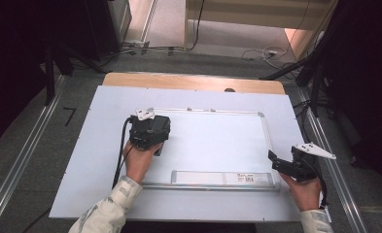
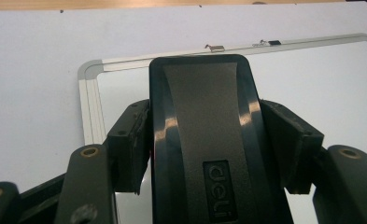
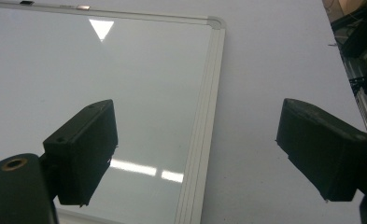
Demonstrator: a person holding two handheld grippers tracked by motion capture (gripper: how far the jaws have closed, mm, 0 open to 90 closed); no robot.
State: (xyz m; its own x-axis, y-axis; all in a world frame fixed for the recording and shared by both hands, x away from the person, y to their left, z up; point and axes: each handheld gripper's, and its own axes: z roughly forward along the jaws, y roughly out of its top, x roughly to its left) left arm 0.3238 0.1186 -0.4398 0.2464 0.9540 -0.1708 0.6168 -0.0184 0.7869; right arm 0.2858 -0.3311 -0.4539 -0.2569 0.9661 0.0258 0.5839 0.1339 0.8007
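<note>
Plainly, the left tongs (image 2: 211,140) are clamped on a black whiteboard eraser (image 2: 204,135), their pads pressing on its two long sides. The eraser sits over the upper-left part of the whiteboard (image 1: 213,141), close to that corner of the frame, and from the high view it seems to rest on the writing surface or just above it; which of the two cannot be told.

The eraser looks like a light, rigid plastic block with a glossy, smooth shell, so it could slip if taken by its rounded top. The flat long sides, where the pads already sit, look like the sound place to hold it, about midway along its length. Its underside is hidden.

The right tongs (image 3: 195,154) stand wide apart with nothing between them, hovering over the right edge of the whiteboard, one jaw above the board and the other above the white desk (image 1: 96,160) beside it. The board itself is thin, stiff and slick, with a pale metal frame; it would likely slide on the desk under a hard wipe.

A narrow tray (image 1: 198,177) runs along the board's near edge, and nothing can be seen lying in it.
</note>
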